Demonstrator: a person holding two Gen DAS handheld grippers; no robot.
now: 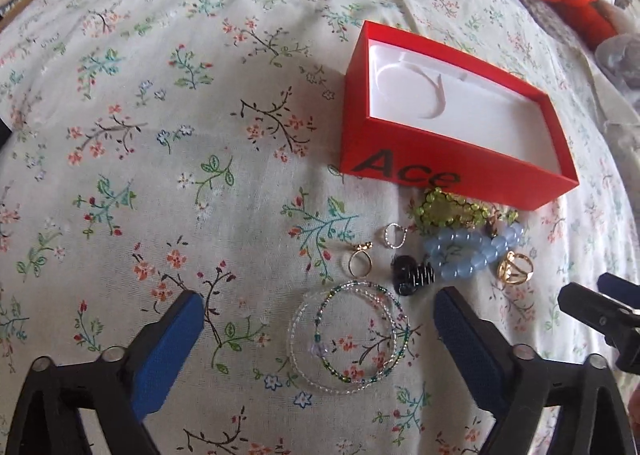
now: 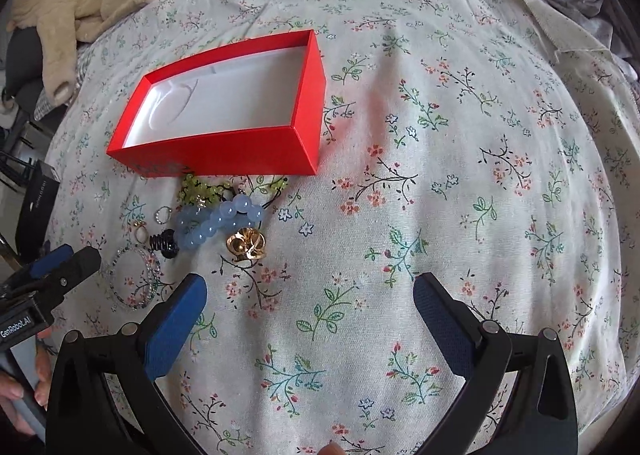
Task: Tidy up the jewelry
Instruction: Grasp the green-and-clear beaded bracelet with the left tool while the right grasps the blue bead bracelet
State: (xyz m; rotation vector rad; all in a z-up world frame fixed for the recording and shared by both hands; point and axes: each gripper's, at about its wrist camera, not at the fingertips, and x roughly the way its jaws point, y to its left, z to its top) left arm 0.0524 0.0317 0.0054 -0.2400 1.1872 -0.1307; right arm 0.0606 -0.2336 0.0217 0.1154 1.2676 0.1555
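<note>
Nothing is in the red box (image 1: 460, 159) yet; it lies open on the flowered bedspread (image 1: 160, 135), and all the jewelry is just in front of its near wall. Your left gripper (image 1: 320, 319) hangs over the clear beaded bracelets (image 1: 352, 335), so these look like the first piece to take. Come down with one finger on each side of the rings of beads and close slowly. The beads are small and lie flat on soft cloth, so I think the pads may pinch the fabric or take only one strand. Keep clear of the black hair claw (image 1: 412, 275) and the gold ring (image 1: 358, 261) just beyond. The blue bead bracelet (image 1: 472, 251), the green beaded piece (image 1: 444, 209), the thin silver ring (image 1: 394, 235) and the gold ornament (image 1: 516, 269) can wait.

The jaws of the left gripper stand wide open, holding and touching nothing; the bracelets lie on the bed between and below the fingers.

Your right gripper (image 2: 310, 291) is also wide open and empty, over bare bedspread. The gold ornament is beyond its left finger, so bring it toward that side.
</note>
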